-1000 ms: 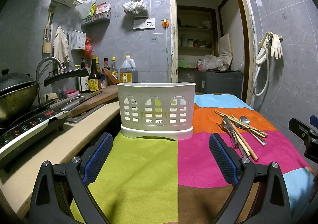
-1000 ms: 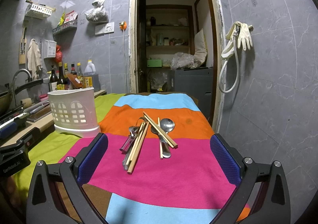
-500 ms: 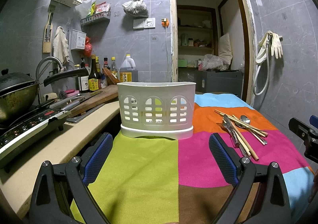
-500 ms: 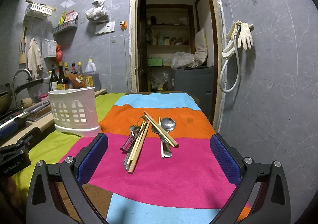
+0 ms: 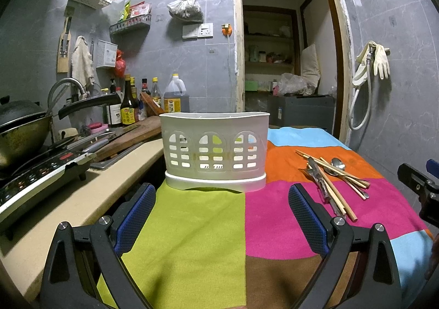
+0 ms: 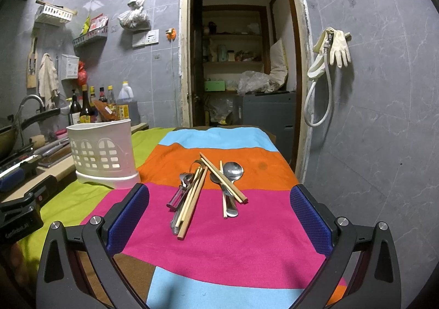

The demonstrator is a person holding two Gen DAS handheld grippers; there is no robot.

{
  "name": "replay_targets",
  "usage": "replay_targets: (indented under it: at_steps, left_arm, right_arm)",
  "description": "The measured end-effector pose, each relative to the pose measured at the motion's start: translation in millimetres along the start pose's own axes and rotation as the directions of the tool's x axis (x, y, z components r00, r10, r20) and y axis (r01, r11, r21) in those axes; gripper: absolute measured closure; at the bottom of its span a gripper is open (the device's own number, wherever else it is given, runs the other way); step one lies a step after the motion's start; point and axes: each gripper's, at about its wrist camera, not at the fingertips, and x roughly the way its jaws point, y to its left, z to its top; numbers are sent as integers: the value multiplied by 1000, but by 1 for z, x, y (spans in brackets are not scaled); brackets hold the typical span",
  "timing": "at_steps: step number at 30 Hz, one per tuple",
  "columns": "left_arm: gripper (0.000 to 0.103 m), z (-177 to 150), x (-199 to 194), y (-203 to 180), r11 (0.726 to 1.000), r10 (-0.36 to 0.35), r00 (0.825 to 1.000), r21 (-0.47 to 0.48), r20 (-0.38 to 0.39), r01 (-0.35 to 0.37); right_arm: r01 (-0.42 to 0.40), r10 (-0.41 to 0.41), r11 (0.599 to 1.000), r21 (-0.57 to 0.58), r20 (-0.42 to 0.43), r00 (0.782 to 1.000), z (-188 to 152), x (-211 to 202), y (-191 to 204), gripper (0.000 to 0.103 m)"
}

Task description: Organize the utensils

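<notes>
- Left gripper (image 5: 221,209) is spread wide with nothing in it, lined up on the white slotted plastic caddy (image 5: 215,154), probably to steady it.
- Right gripper (image 6: 219,217), also gaping and empty, faces the loose pile of wooden chopsticks and steel spoons (image 6: 204,191) on the striped cloth (image 6: 247,243), right of the caddy.

Jumbled utensils (image 6: 208,188) beside upright white caddy (image 6: 103,152)

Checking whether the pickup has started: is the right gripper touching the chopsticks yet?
Apart. The right wrist view shows the right gripper open, with bare pink cloth between its fingertips and the chopsticks.
</notes>
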Motion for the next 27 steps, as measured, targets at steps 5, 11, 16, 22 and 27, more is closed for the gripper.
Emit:
replay_targets:
  at_steps: [5, 11, 16, 22, 27]
  left_arm:
    - [8, 12, 4, -2, 999, -40, 999, 25, 16, 40]
    - [8, 33, 17, -13, 993, -107, 994, 48, 1, 107]
    - [8, 50, 34, -27, 986, -149, 989, 71, -21, 151]
    - [8, 64, 65, -50, 972, -207, 973, 93, -106, 217]
    - [8, 68, 89, -69, 955, -241, 957, 134, -164, 264]
  right_arm:
    - [-16, 16, 1000, -18, 13, 1000, 0, -1, 3, 0]
    - [-9, 11, 998, -60, 35, 999, 13, 9, -6, 0]
    - [-9, 12, 995, -100, 35, 999, 26, 24, -16, 0]
    - [-45, 45, 996, -79, -3, 999, 45, 52, -43, 0]
    - [-65, 62, 996, -62, -44, 997, 53, 78, -63, 0]
